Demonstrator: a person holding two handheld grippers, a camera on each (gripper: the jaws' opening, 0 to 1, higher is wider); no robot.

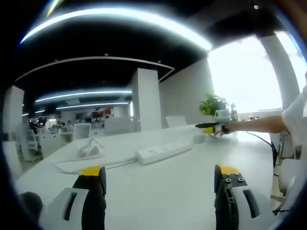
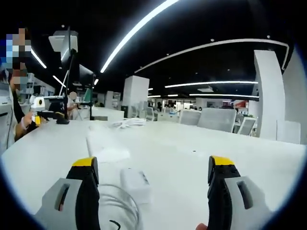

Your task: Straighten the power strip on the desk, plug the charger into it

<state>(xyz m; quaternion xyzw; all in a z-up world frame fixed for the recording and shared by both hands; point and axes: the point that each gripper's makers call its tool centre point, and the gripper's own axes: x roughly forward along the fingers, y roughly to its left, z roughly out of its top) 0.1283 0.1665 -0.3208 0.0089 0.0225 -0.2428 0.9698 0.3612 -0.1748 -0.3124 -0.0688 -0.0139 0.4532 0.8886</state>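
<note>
Right now your left tongs [image 1: 159, 184] are spread wide with nothing between the jaws, hovering low over the white tabletop [image 1: 163, 191]. Ahead of them, in the left gripper view, the strip [image 1: 164, 151] lies flat on the tabletop, angled so its right end sits farther back, well apart from the jaws. Its cord [image 1: 81, 165] runs off the left end and curves across the surface toward a loose white bundle [image 1: 90, 147] farther back on the left. Beyond the strip's right end your right tongs [image 1: 211, 126] reach in from the right at the end of your arm [image 1: 259, 124], near a plant [image 1: 213, 104] at the tabletop's far edge.

In the right gripper view your right tongs [image 2: 152, 184] are likewise spread and empty. Just ahead of the left jaw the charger [image 2: 135, 183], a small white block, rests on the tabletop with its coiled cable [image 2: 117, 203] lying beside and below it, close to that jaw. Farther on, the strip [image 2: 103, 141] stretches away from the camera as a long pale bar, apart from the charger. Your left tongs [image 2: 48, 114] show at the far left edge, held over the tabletop [image 2: 192, 143]. You cannot tell from that view whether they are spread. Office chairs [image 2: 218, 119] stand behind the far edge
</note>
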